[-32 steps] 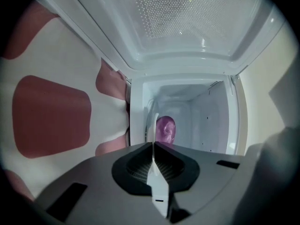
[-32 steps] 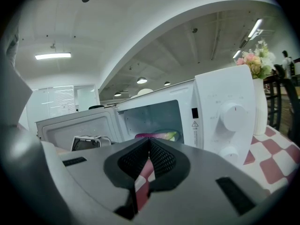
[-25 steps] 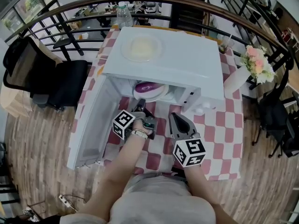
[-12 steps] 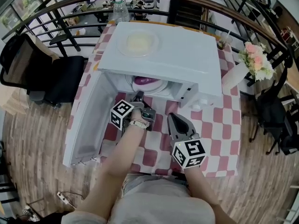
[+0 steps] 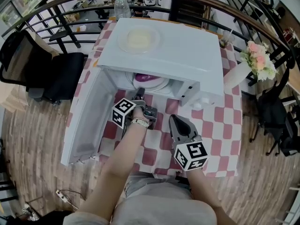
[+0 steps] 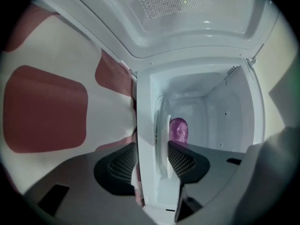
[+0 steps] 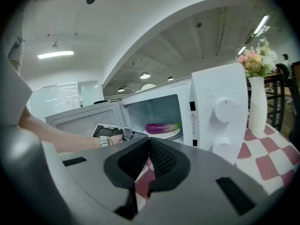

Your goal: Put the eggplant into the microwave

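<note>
At far left, microwave door (image 5: 86, 121) swung fully out past the table edge, presumably to leave the mouth clear for reaching in. Just right of it, left gripper (image 5: 139, 95) at the lip of the cavity, turned on its side, one jaw above and one below the rim of the white plate (image 5: 158, 85). Jaws opening, pads off that rim, gripping nothing; probably letting go of the plate. Left forearm stretched straight ahead, tips dipped slightly toward the oven floor.

Beyond those tips, eggplant (image 5: 147, 78) lying on the plate, well inside the microwave (image 5: 183, 50) and clear of both jaws. Apparently already where wanted, with only the door left to shut.

Further right, right gripper (image 5: 178, 124) held back over the checked cloth (image 5: 218, 130), jaws pressed together with nothing between, seemingly parked out of the way. Right arm bent and drawn close to the body, gripper aimed toward the control knobs (image 7: 226, 110), slightly nose-down. At far right, vase of flowers (image 5: 236, 76) beside the oven, well apart from either gripper.
</note>
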Motion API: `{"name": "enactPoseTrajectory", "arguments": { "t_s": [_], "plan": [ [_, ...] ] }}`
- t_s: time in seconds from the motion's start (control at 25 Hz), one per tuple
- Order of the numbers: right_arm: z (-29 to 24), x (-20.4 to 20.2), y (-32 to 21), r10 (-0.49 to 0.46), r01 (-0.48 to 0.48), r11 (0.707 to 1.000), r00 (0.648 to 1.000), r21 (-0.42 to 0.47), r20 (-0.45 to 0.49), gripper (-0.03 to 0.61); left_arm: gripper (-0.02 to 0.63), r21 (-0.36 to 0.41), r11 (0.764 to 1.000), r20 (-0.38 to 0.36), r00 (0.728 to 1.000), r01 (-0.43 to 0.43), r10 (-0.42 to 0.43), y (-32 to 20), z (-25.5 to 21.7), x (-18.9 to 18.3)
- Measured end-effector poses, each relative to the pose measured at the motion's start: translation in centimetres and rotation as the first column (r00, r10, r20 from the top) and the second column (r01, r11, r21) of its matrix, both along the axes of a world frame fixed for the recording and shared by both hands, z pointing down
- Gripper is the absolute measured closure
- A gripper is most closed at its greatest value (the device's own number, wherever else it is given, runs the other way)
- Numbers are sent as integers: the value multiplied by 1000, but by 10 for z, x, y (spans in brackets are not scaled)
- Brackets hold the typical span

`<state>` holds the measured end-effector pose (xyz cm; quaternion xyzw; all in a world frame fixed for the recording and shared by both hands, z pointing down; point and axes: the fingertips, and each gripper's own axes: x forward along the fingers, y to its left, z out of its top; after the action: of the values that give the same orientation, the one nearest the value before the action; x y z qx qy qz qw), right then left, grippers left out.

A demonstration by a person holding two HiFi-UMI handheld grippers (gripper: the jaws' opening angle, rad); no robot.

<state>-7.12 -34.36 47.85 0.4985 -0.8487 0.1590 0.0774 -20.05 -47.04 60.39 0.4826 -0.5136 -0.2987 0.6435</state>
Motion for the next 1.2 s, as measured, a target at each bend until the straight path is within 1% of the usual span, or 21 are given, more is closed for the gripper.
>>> {"name": "enactPoseTrajectory", "arguments": {
  "t_s": [0.2, 0.48, 0.84, 1.08, 1.2],
  "plan": [
    [5, 2, 2, 2, -2, 1000, 1000, -13, -8, 554, 393, -12, 1000, -1, 1000, 11, -11, -6, 2, 2],
    [6, 4, -5, 9, -9, 1000, 1000, -10, -19, 554, 367, -33, 999, 5, 1000, 17, -17, -17, 6, 4],
    [4, 3, -10, 12, -12, 1000, 1000, -6, -25, 554, 351, -46, 999, 7, 1000, 14, -13, -28, 7, 4],
    [0, 5, -10, 16, -16, 1000, 1000, 3, -21, 554, 351, -58, 998, 14, 1000, 4, -4, -23, 6, 3],
    [-2, 5, -8, 9, -9, 1000, 1000, 11, -25, 554, 351, -52, 999, 8, 1000, 2, -1, -18, 4, 2]
  ]
}}
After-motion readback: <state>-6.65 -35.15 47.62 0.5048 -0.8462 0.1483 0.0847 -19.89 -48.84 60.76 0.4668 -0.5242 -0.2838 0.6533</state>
